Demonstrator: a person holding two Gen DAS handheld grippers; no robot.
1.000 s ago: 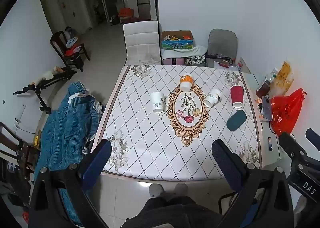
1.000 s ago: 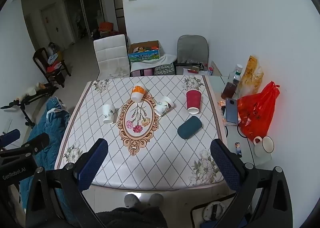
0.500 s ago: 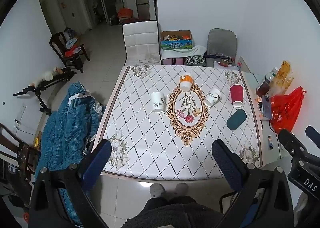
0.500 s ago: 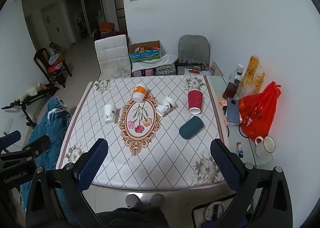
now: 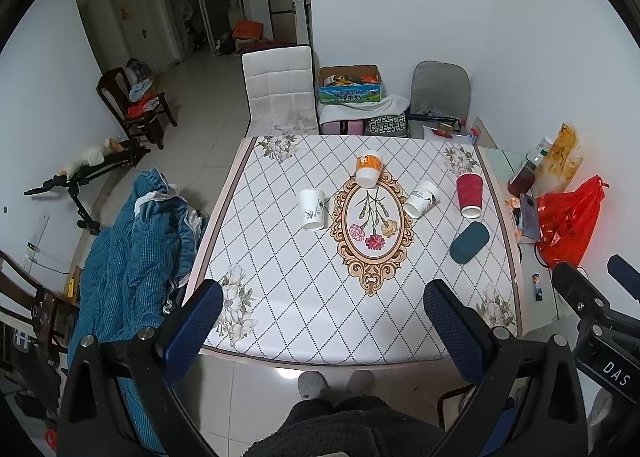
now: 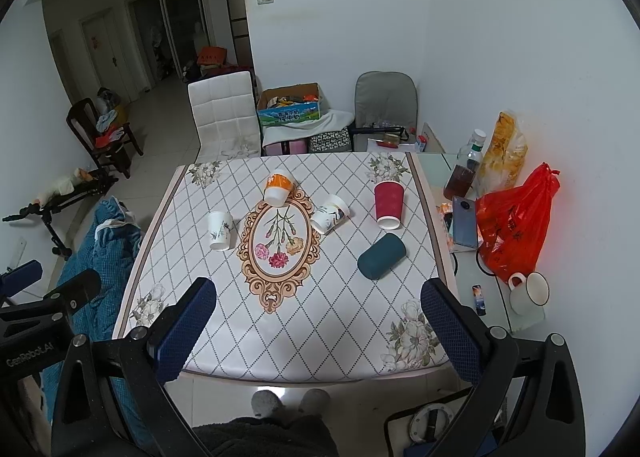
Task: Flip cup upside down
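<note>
Each hand-held gripper has a black frame with silver screws and two blue textured pads [image 5: 452,333] (white lettering on the side); the person wears dark fleece and grey socks [image 6: 267,403].

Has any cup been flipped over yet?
Hard to tell what is done: five cups sit on the table, and the dark green cup lies on its side. Nothing is in hand: the left claw and right claw are open, far back. The flipping is left.

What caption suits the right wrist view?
Open right gripper above a patterned table with five scattered cups.
</note>
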